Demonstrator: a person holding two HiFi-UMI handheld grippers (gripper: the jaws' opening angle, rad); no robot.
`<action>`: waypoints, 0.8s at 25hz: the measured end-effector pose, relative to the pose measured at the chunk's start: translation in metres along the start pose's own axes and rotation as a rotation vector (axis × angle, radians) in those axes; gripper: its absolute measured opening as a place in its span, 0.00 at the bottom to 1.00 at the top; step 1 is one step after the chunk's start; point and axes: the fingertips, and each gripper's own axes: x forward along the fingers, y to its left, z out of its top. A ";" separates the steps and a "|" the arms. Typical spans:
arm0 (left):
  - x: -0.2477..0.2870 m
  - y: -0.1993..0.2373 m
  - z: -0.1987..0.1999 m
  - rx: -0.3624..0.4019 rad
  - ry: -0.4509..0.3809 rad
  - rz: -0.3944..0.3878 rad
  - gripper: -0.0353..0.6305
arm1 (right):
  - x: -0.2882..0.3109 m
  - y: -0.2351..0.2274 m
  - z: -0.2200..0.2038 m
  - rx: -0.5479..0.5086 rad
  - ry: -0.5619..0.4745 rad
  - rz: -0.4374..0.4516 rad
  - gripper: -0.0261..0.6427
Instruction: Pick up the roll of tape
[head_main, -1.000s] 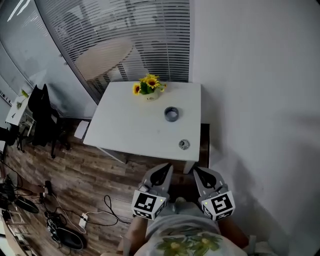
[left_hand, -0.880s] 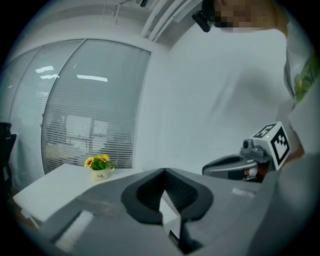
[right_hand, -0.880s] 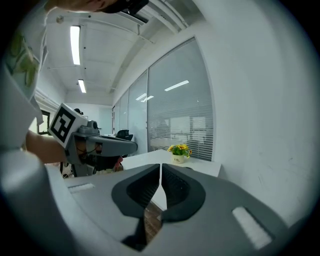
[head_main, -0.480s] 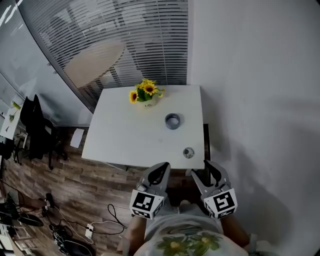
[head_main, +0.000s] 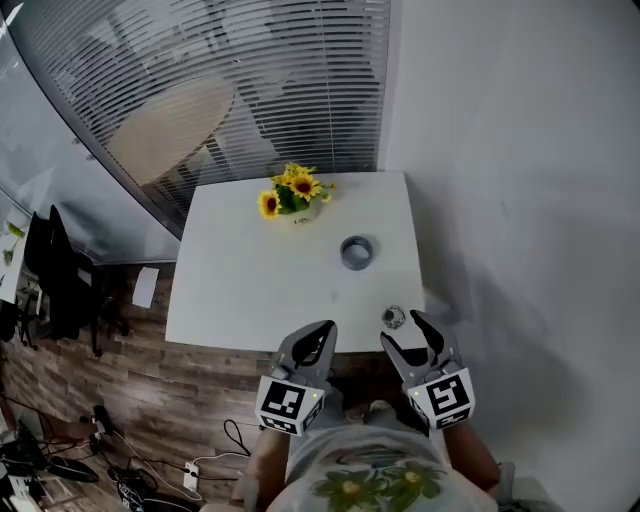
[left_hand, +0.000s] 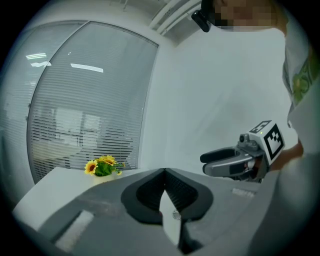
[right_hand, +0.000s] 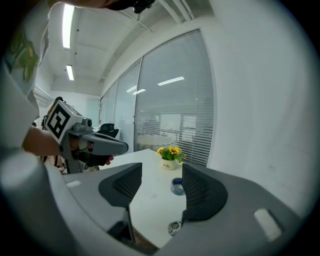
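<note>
The roll of tape (head_main: 356, 252) is blue-grey and lies flat on the right half of the white table (head_main: 240, 300); the right gripper view shows the tape (right_hand: 175, 186) far off, beyond the gap between the jaws. Both grippers hang short of the table's near edge. My left gripper (head_main: 321, 331) is shut and empty, its jaws meeting in the left gripper view (left_hand: 164, 173). My right gripper (head_main: 403, 331) is opening, its jaws (right_hand: 161, 174) wide apart with nothing between them. It also shows in the left gripper view (left_hand: 205, 164).
A pot of yellow flowers (head_main: 293, 196) stands at the table's far edge. A small round metal thing (head_main: 393, 318) lies near the front right corner. A white wall (head_main: 520, 200) runs along the right, and a glass wall with blinds (head_main: 250, 80) lies behind. Chairs (head_main: 55, 280) and cables are on the wooden floor at left.
Both grippers and the view have come closer to the table's near edge. The right gripper's jaws went from shut to wide apart. The left jaws stayed shut.
</note>
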 end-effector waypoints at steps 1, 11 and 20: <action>0.000 0.006 0.000 -0.003 0.000 -0.004 0.06 | 0.006 0.001 0.000 0.001 0.009 -0.003 0.40; 0.006 0.061 -0.005 -0.020 0.017 -0.070 0.06 | 0.064 0.017 0.002 0.005 0.074 -0.035 0.40; 0.010 0.095 -0.008 -0.029 0.051 -0.164 0.06 | 0.107 0.032 -0.003 0.044 0.143 -0.060 0.40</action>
